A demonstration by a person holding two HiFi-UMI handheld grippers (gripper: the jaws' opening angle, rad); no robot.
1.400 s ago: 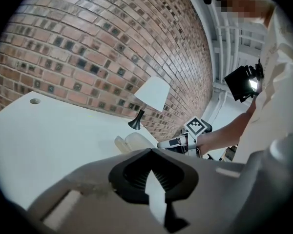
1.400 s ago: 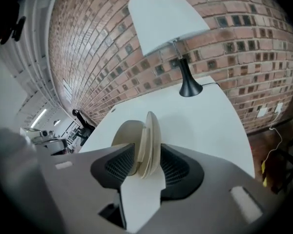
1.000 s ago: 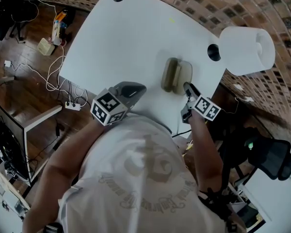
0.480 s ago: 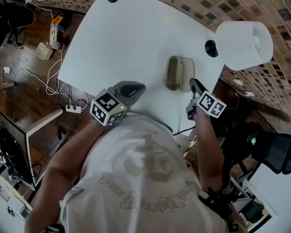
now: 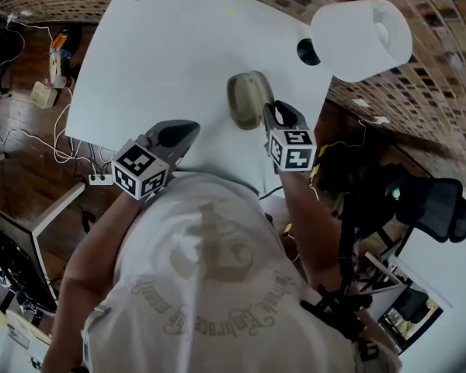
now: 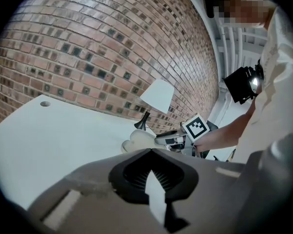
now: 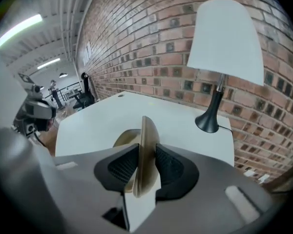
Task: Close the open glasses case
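The tan glasses case (image 5: 247, 99) lies near the right edge of the white table (image 5: 179, 45). My right gripper (image 5: 270, 112) reaches it from the near side. In the right gripper view the case's lid (image 7: 147, 145) stands on edge between the two pads, which press on it from both sides, above the case's base (image 7: 123, 138). These jaws have just been closing on the lid and then eased a little. My left gripper (image 5: 188, 127) hovers over the table's near edge, left of the case (image 6: 136, 140), shut and holding nothing.
A white-shaded lamp (image 5: 361, 29) stands on a black base (image 5: 307, 50) at the table's far right corner, close behind the case. A brick wall (image 7: 151, 38) runs behind the table. Cables and a power strip (image 5: 99, 179) lie on the wooden floor to the left.
The right gripper has rolled, risen and closed on the lid. The case, spread open in two halves before, now has its lid lifted upright. The left gripper stays put.
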